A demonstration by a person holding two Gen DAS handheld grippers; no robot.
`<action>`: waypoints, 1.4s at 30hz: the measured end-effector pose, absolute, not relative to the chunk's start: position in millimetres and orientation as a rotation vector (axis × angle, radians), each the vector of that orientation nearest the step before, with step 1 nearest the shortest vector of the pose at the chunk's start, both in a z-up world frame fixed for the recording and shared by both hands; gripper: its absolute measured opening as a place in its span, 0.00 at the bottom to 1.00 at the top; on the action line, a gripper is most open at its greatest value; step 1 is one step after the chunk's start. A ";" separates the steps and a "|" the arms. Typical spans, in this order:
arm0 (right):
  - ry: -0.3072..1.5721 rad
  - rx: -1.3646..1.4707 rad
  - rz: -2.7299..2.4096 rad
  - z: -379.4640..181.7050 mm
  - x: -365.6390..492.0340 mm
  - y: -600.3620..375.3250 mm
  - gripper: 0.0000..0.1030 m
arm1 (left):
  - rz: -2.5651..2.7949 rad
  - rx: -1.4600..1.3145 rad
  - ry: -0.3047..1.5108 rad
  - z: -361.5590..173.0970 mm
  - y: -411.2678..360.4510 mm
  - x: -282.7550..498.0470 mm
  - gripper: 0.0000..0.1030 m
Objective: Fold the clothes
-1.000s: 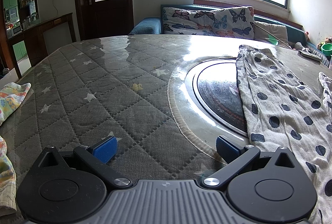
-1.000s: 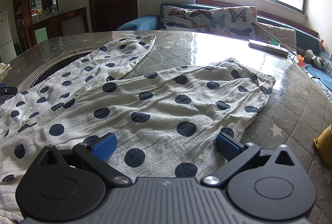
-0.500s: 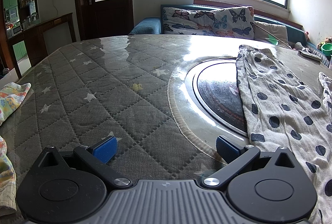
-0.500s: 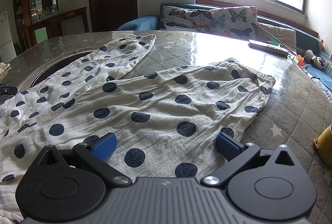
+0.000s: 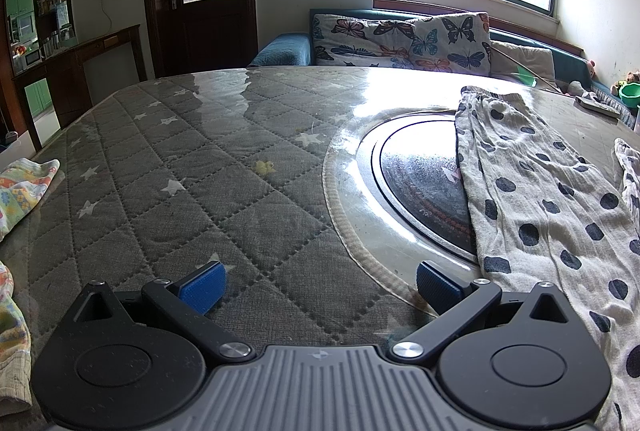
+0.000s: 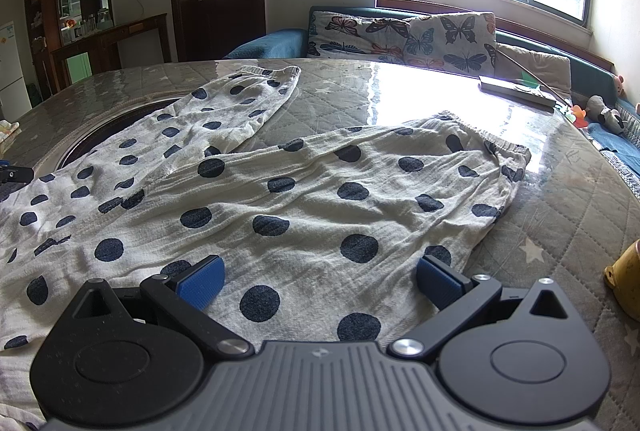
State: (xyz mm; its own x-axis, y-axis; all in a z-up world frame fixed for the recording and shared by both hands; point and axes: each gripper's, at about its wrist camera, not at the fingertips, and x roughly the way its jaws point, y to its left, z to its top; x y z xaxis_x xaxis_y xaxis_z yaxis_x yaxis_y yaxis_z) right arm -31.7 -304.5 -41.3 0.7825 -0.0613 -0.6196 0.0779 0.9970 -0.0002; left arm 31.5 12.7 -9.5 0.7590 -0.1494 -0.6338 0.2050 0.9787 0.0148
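Ahead, polka-dot trousers (image 6: 280, 199) are lying spread across the quilted table (image 5: 168, 191), legs reaching toward twelve o'clock. Both the left gripper (image 5: 318, 281) and right gripper (image 6: 318, 279) are gaping wide, holding nothing.

Polka-dot trousers (image 6: 304, 191) are showing as thin, crinkled woven cloth, matt. Tabletop (image 5: 208, 167) is reading as quilted grey fabric under a glossy clear sheet, throwing window glare. Its round inset (image 5: 424, 183) is looking like dark, shiny glass. Each claw's 2 pads (image 6: 202, 281) are showing ribbed blue plastic; bodies matt black.
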 end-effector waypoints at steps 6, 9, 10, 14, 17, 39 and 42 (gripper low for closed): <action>0.668 0.026 -0.075 -41.3 -31.7 -304.5 1.00 | -0.194 0.083 0.683 -9.9 12.7 31.8 1.00; 0.668 0.026 -0.075 -41.3 -31.7 -304.5 1.00 | -0.195 0.081 0.684 -10.1 12.9 31.7 1.00; 0.668 0.026 -0.075 -41.3 -31.7 -304.6 1.00 | -0.195 0.081 0.684 -10.2 13.0 31.5 1.00; 0.668 0.026 -0.075 -41.3 -31.7 -304.6 1.00 | -0.195 0.080 0.683 -10.5 13.1 31.4 1.00; 0.668 0.026 -0.075 -41.3 -31.7 -304.5 1.00 | -0.196 0.078 0.684 -10.7 13.3 31.5 1.00; 0.668 0.029 -0.074 -41.4 -32.2 -303.5 1.00 | -0.197 0.075 0.685 -10.8 15.1 31.8 1.00; 0.668 0.030 -0.074 -41.4 -32.2 -303.2 1.00 | -0.197 0.074 0.685 -10.5 15.2 31.7 1.00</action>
